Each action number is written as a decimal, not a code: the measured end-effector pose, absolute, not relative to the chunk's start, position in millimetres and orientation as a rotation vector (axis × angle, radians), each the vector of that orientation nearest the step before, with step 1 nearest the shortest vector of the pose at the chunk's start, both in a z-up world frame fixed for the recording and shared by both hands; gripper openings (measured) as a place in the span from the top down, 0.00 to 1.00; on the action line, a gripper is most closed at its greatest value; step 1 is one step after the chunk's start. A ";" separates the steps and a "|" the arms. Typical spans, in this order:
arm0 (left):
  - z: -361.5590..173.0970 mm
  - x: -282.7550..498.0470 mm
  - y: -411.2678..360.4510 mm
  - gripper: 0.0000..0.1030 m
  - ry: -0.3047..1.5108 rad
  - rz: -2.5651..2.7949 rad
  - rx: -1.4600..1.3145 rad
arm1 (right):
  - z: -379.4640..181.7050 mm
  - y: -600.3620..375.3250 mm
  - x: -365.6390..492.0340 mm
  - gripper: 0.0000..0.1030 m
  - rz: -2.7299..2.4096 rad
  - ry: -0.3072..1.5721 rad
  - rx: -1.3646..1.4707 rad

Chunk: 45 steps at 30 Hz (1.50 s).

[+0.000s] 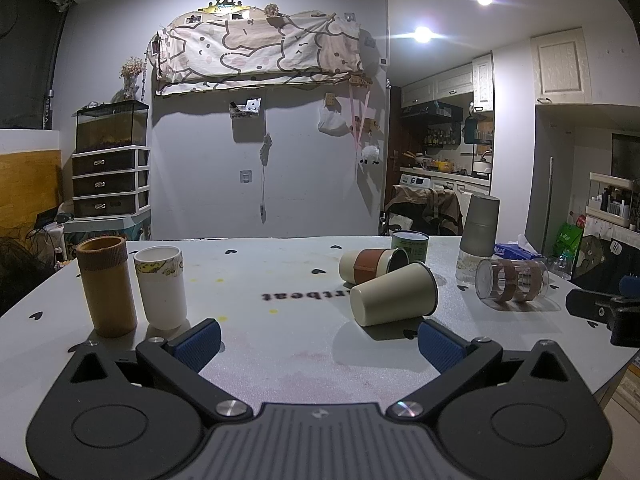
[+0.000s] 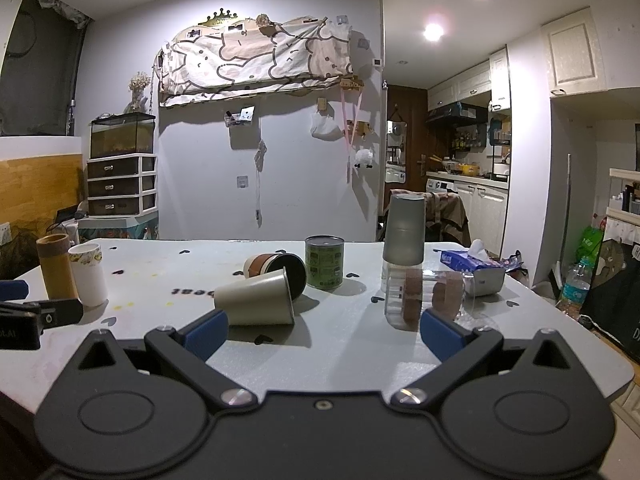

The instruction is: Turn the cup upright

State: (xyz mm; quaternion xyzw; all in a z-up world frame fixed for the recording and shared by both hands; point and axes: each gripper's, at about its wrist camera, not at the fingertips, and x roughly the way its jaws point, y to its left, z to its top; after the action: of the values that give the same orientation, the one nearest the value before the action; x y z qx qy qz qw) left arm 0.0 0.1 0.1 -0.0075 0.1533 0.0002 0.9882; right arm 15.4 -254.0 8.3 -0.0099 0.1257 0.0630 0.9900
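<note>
— Blue ribbed pads (image 1: 198,344) of the left gripper (image 1: 319,340) sit nearest the lens, spread wide with nothing between them. Same on the other side?

— Yes, the right gripper (image 2: 326,332) is spread wide too, holding nothing, low over the white table (image 2: 340,360).

— Which cup is down?

— Several. A beige cup (image 1: 394,298), smooth, matte and tapered, lies on its side near the table's middle. Its long axis runs roughly left to right, closed base toward the left, open mouth toward the right and slightly away.

— Touching anything?

— Its rim looks to rest against a cream cup with a brown band (image 1: 372,266) lying behind it, dark mouth facing right; contact is hard to confirm. A clear glass with brown bands (image 2: 428,298) lies on its side just beyond the right gripper's right finger.

— Anything upright?

— A tan ribbed-top cylinder (image 1: 106,286) and a white cup (image 1: 162,288) stand at left; a green tin (image 2: 325,262) stands behind the fallen cups.
</note>
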 end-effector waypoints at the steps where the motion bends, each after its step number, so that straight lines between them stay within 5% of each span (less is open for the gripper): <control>1: 0.1 0.0 0.1 0.00 0.308 0.000 -0.015 | 8.2 -255.0 15.8 0.00 0.127 0.252 -0.020; 45: -15.3 -4.7 18.7 0.00 0.325 0.041 -0.032 | -9.6 -219.8 51.8 0.00 0.134 0.311 0.058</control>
State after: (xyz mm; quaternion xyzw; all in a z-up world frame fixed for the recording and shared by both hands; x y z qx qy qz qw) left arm -4.7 18.7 -15.3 -0.0161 0.1618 0.0204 0.9865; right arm 51.8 -219.8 -9.6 0.0288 0.1547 0.0664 0.9853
